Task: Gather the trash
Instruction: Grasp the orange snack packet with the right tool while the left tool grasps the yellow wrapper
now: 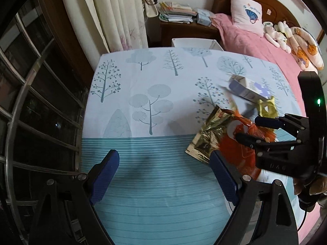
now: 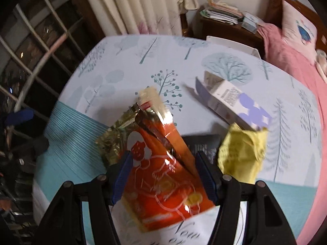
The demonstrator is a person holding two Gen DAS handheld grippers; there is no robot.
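Observation:
An orange snack bag [image 2: 163, 185] with a gold foil inside [image 2: 116, 138] lies on the tree-print tablecloth [image 2: 122, 61]. My right gripper [image 2: 163, 175] has its jaws around the bag, pressing its sides. In the left wrist view the same bag [image 1: 231, 140] sits at the right with the right gripper [image 1: 247, 130] over it. A white and purple carton [image 2: 231, 102] lies behind, a crumpled yellow wrapper [image 2: 243, 153] beside it, and a dark packet [image 2: 202, 143] between. My left gripper [image 1: 163, 175] is open and empty above the striped cloth.
A white bin [image 1: 196, 43] stands behind the table's far edge. A pink bed [image 1: 255, 40] with a pillow and plush toys is at the right. A nightstand with stacked papers [image 1: 177, 12] is behind. A dark window with bars [image 1: 30, 102] fills the left.

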